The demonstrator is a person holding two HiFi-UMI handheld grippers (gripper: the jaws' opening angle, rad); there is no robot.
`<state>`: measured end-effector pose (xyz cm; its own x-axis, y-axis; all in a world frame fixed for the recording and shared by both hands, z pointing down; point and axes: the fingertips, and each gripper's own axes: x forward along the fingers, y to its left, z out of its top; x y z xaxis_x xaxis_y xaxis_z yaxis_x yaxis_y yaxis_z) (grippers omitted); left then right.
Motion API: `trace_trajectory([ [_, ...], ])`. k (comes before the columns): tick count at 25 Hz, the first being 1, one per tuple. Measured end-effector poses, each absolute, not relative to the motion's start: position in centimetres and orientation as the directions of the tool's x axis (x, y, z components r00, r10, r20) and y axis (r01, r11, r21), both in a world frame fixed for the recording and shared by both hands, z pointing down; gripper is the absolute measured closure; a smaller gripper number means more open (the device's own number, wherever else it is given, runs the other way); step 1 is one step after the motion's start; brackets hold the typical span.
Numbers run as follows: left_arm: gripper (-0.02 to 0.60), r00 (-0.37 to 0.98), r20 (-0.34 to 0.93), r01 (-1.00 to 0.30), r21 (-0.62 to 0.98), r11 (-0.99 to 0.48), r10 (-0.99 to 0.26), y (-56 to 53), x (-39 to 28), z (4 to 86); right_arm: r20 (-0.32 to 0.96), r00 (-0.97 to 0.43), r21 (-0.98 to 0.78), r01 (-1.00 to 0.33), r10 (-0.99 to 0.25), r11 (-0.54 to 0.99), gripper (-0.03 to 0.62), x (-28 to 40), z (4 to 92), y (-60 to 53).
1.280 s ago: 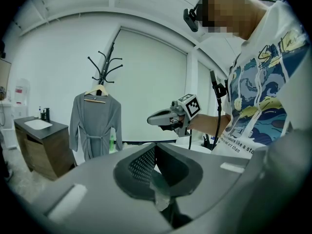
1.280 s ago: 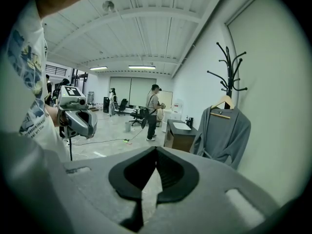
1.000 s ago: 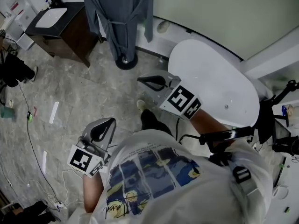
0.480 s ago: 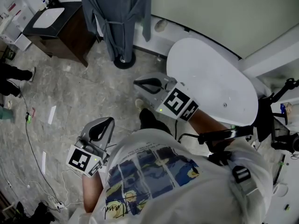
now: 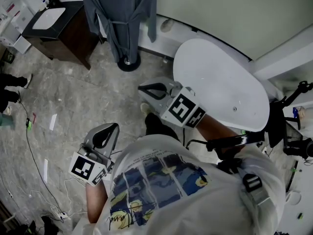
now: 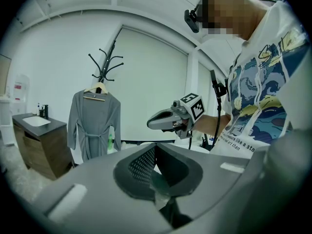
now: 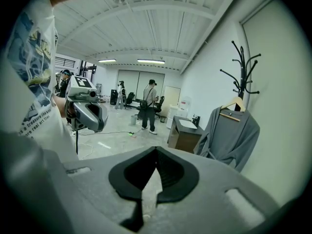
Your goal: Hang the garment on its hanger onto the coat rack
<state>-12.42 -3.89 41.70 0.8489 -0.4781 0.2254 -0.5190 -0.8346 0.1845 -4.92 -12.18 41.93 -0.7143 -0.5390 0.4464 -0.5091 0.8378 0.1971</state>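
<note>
Now both forearms [image 5: 217, 127] reach forward, left gripper [image 5: 114, 127] near, right gripper [image 5: 142, 87] farther and to its right, each with jaws closed on nothing; the grey robe [image 5: 122, 13] on its wooden hanger [image 6: 97, 88] hangs from the far-left coat rack [image 6: 105, 65], and the person's T-shirt [image 6: 253, 96] print partly reads "treasure like a".

left gripper [image 5: 115, 127], right gripper [image 5: 142, 87] closed, empty

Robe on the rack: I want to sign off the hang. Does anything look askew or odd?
Nothing stands out. The robe hangs straight on its hanger from the rack, with both shoulders seated and the hanger level.
</note>
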Motion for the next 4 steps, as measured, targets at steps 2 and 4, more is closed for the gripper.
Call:
trace_trajectory([
  [2, 0.58, 0.85, 0.226, -0.517, 0.186, -0.835, -0.476, -4.0, -12.28, 41.75, 0.448, -0.714, 0.198, -0.507, -0.538, 0.839, 0.592, -4.87, 41.98, -12.28],
  [4, 0.58, 0.851, 0.226, -0.515, 0.186, -0.837, -0.473, -4.17, -12.14, 41.8, 0.449, -0.715, 0.199, -0.505, -0.537, 0.84, 0.592, -4.83, 42.02, -12.45],
])
